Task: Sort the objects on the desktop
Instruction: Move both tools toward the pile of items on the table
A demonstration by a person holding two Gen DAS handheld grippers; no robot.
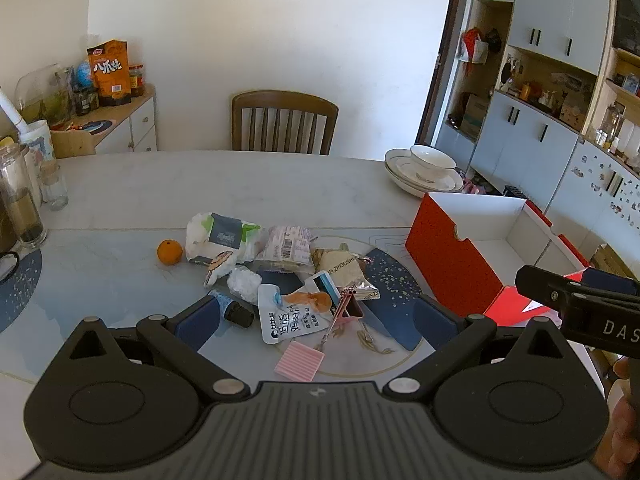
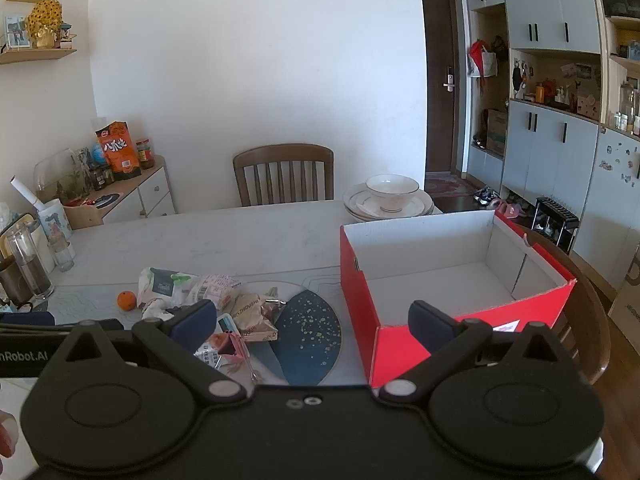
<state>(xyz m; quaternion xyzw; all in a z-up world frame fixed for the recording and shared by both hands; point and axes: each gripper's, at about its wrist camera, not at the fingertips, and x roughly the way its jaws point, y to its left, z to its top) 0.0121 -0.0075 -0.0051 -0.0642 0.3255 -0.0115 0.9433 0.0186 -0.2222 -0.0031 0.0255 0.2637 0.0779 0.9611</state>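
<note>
While each hand-held gripper, left (image 1: 316, 316) and right (image 2: 312, 326), gapes empty, sorting awaits: grasp pile (image 1: 280, 268), load red box (image 2: 460, 280).

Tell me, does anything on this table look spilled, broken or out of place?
Nothing looks spilled or broken. The only untidy part is a loose heap of snack packets and small items on the table, lying overlapped at mixed angles, with an orange apart at its left. The red box stands upright and holds nothing.
</note>
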